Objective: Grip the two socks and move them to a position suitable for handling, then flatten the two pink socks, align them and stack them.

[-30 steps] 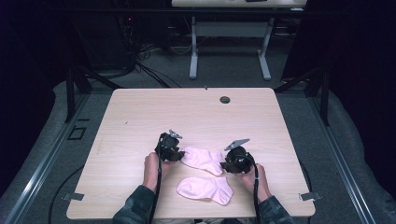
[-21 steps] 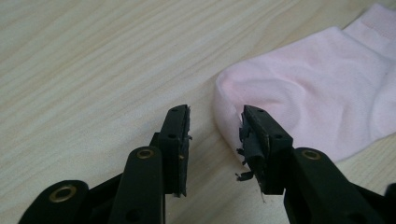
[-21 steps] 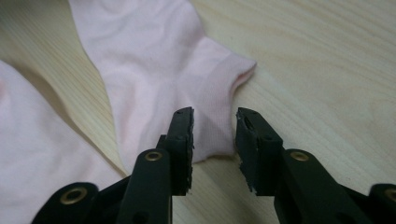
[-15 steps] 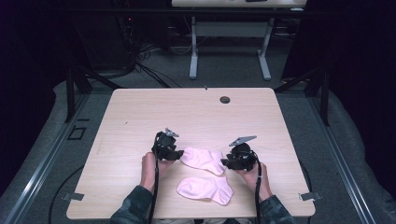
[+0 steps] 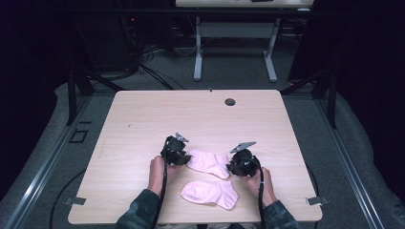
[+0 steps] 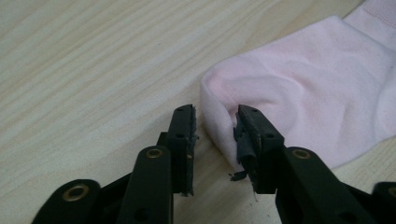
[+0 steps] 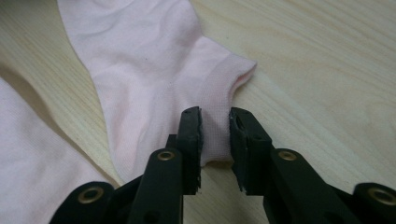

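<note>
Two pink socks on a light wood table (image 5: 143,114). Landmark = the far sock (image 5: 208,162), lying flat in the near-centre of the tabletop, toe end toward the person's left, cuff end toward the right.

Left gripper (image 5: 175,151) sits at the toe end of the far sock. In the left gripper view the jaws are partly open, w/ a fold of the sock's (image 6: 299,88) rounded toe edge between them; one jaw presses the fabric, the other stands just off it on bare wood. Not closed on it; left gripper (image 6: 212,140).

Right gripper (image 5: 242,163) sits at the cuff end. In the right gripper view the jaws straddle the ribbed cuff band (image 7: 217,93) w/ a narrow gap, fabric between them, jaws close to or touching it, can't tell if pinched tight; right gripper (image 7: 215,140). Cuff opening corner points away from the jaws.

Near sock (image 5: 210,194) lies just nearer the person than the far sock, a thin strip of wood between them, close to the table's near edge.

Room: beyond the far sock, wide bare wood up to a round grommet hole (image 5: 230,102) near the far edge. Left of it, broad bare wood to the table's left edge. Right of it, less room.
</note>
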Demonstrator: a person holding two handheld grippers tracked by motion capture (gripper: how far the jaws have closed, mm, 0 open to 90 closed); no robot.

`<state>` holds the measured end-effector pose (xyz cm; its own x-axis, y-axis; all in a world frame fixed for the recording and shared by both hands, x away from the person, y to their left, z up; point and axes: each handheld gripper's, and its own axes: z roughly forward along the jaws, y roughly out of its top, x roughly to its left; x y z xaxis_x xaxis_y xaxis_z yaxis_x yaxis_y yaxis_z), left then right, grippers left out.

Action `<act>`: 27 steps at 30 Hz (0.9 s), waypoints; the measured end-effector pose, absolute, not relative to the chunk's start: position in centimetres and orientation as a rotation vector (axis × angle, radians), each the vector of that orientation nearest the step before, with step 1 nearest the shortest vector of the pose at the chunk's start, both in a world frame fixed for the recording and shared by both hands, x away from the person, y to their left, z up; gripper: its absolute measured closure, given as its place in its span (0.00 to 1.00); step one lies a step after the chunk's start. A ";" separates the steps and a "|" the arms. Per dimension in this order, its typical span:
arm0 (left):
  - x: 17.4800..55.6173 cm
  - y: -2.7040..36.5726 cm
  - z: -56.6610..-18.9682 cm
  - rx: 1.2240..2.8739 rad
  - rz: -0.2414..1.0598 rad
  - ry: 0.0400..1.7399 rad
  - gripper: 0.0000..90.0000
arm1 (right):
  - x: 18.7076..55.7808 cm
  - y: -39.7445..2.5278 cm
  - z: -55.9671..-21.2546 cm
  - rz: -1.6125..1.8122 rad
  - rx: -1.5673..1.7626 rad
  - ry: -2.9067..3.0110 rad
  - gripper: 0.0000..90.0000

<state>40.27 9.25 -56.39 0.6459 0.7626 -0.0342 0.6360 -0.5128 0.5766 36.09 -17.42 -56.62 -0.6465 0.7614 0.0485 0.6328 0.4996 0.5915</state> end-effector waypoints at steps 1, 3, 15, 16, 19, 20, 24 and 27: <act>40.3 9.2 -56.4 2.311 0.304 1.086 0.78 | 36.1 -17.4 -56.6 0.859 1.193 2.524 0.84; 40.3 9.1 -56.4 2.314 0.295 1.069 0.89 | 36.1 -17.5 -56.7 0.888 1.191 2.535 0.91; 40.1 9.7 -56.2 2.263 0.280 1.067 0.98 | 36.2 -17.8 -56.8 0.941 1.229 2.537 0.94; 40.1 9.8 -56.1 2.257 0.274 1.065 0.98 | 36.2 -17.9 -56.7 0.937 1.222 2.543 0.94; 40.0 10.3 -55.3 2.220 0.279 1.067 0.98 | 36.1 -18.2 -56.3 0.983 1.226 2.537 0.94; 39.8 10.5 -54.8 2.202 0.276 1.064 0.98 | 36.0 -18.2 -56.1 0.987 1.221 2.523 0.94; 39.0 10.9 -53.7 2.174 0.272 1.062 0.98 | 35.6 -18.6 -54.7 1.013 1.222 2.516 0.94; 38.4 11.3 -53.0 2.159 0.275 1.064 0.98 | 35.2 -18.9 -53.8 1.030 1.208 2.504 0.94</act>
